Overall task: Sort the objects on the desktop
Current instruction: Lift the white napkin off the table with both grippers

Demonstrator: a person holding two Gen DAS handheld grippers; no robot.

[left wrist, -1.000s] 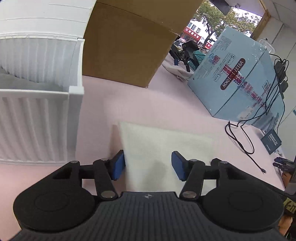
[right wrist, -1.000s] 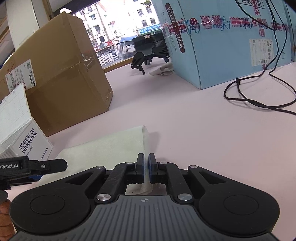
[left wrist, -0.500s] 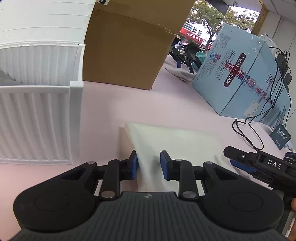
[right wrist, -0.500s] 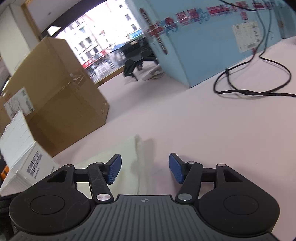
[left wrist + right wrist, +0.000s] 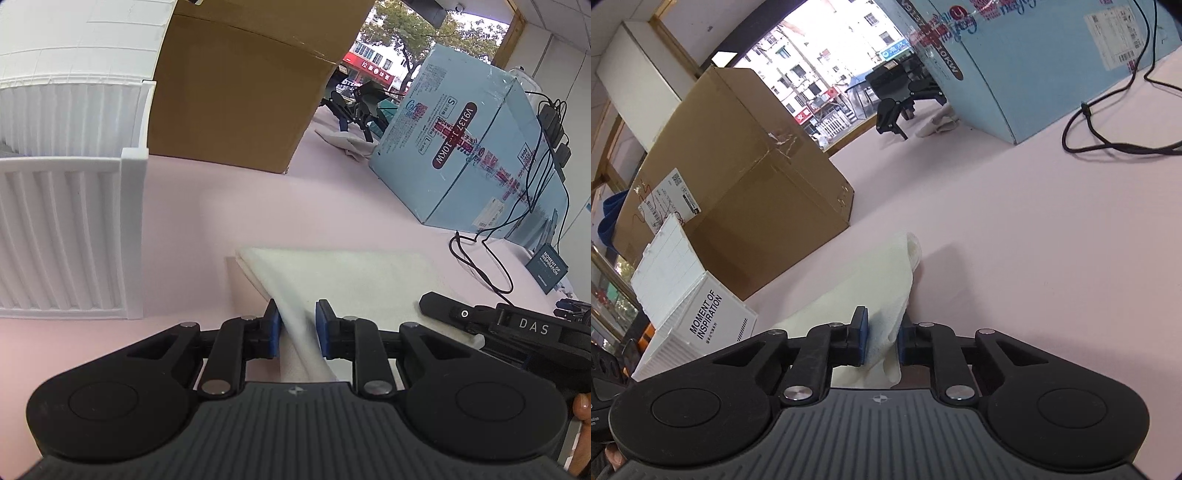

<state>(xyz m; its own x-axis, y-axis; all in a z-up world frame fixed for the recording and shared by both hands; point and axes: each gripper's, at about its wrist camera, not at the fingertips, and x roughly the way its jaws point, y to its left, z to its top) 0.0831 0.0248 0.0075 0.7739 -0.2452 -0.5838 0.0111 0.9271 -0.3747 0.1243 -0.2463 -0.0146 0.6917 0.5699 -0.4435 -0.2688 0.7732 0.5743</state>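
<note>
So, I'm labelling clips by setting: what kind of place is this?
Probably an office or lab workspace, not a home: a pink worktable carries a cardboard shipping box, a blue carton and loose cables, with a street outside the window.

White cloth (image 5: 343, 273) soft, matt; ribbed white plastic bin (image 5: 70, 229); brown cardboard box (image 5: 738, 184); tabletop (image 5: 1034, 240) smooth pink.

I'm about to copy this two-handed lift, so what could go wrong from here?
The left gripper and right gripper each pinch only an edge of the white cloth, so a fold could slip free. Pulled unevenly, it may sag or unfold. The white ribbed bin stands close on the left and could be bumped.
</note>
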